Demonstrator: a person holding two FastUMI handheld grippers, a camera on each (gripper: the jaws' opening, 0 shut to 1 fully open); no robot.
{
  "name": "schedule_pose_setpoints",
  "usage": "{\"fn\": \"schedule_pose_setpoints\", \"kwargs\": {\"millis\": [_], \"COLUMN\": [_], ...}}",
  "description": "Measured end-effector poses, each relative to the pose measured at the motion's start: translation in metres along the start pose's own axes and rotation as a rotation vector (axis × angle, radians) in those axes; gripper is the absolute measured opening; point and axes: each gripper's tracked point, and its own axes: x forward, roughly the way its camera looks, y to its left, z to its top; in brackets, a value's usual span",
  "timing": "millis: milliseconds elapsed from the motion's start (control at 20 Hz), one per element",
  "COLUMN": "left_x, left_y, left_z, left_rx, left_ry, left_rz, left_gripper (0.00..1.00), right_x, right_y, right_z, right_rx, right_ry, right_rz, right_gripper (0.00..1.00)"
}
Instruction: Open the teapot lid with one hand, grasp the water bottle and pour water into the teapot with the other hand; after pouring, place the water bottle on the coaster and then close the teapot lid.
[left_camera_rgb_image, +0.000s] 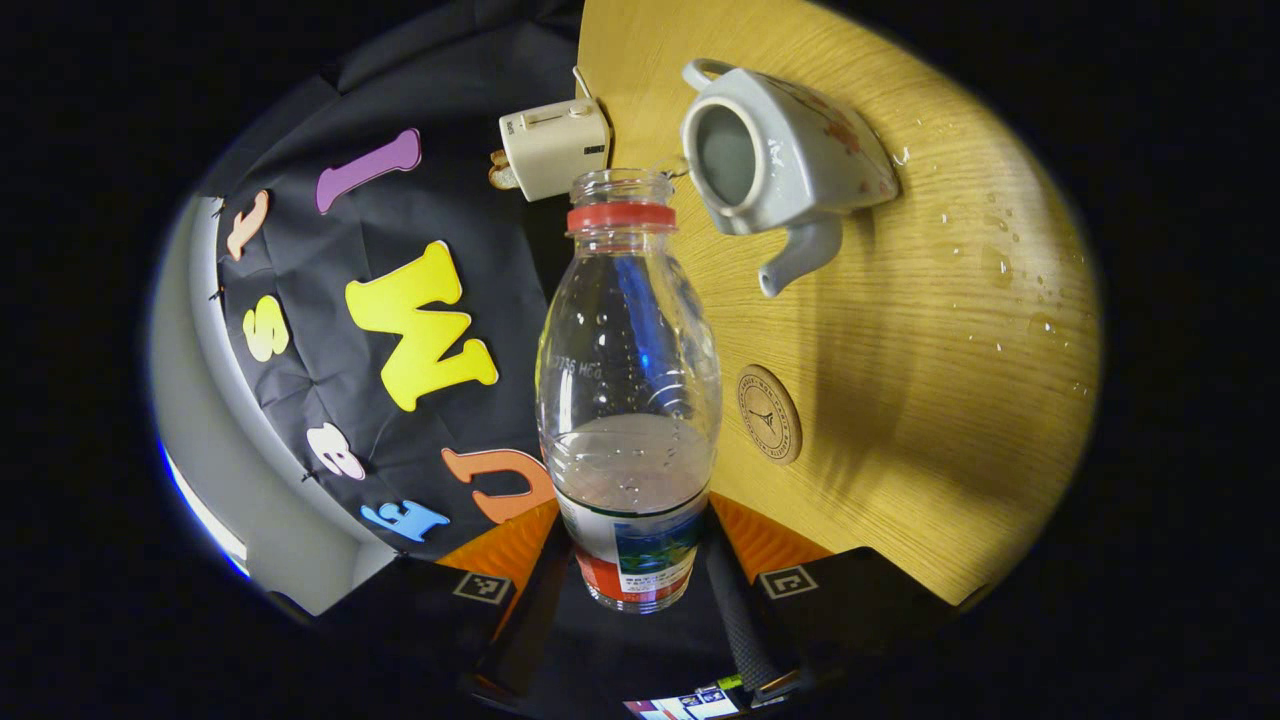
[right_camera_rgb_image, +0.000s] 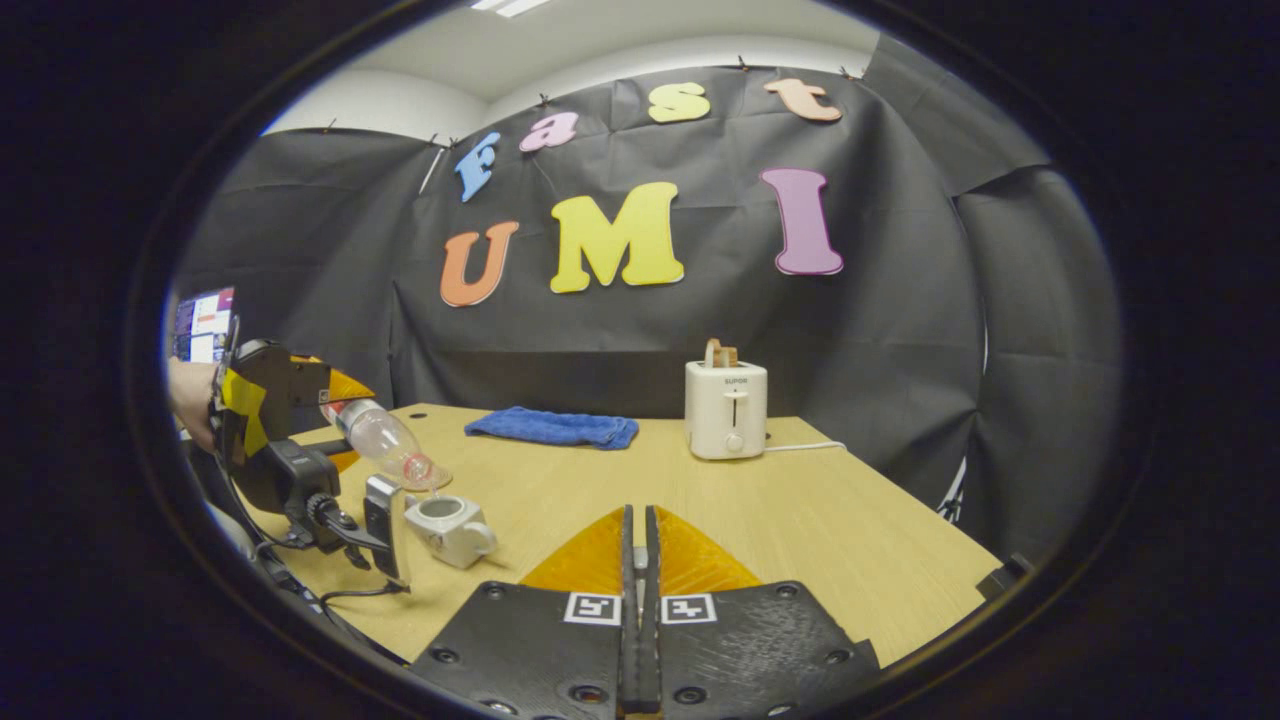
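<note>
My left gripper (left_camera_rgb_image: 632, 590) is clamped on the uncapped water bottle (left_camera_rgb_image: 628, 400), part full, its mouth tipped over the lidless teapot (left_camera_rgb_image: 780, 150) on the tabletop (left_camera_rgb_image: 950, 400); coaster (left_camera_rgb_image: 768, 414) near the teapot's spout; my right gripper (right_camera_rgb_image: 640, 545) is pressed together, holding nothing.

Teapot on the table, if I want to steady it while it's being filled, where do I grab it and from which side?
Probably the loop handle, approached from the side opposite the spout. The teapot stands lidless with the bottle tipped over its mouth, so the top is taken, while the handle juts clear.
</note>
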Motion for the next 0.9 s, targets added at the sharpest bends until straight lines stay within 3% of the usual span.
{"fn": "schedule_pose_setpoints", "kwargs": {"millis": [900], "left_x": [-0.002], "left_y": [0.036], "left_z": [-0.002], "left_rx": [0.158], "left_ry": [0.013], "left_rz": [0.07], "left_gripper": [0.75], "right_x": [-0.006], "right_y": [0.002], "right_z": [0.001], "right_rx": [0.01], "right_ry": [-0.006], "right_rz": [0.013], "right_gripper": [0.0]}}
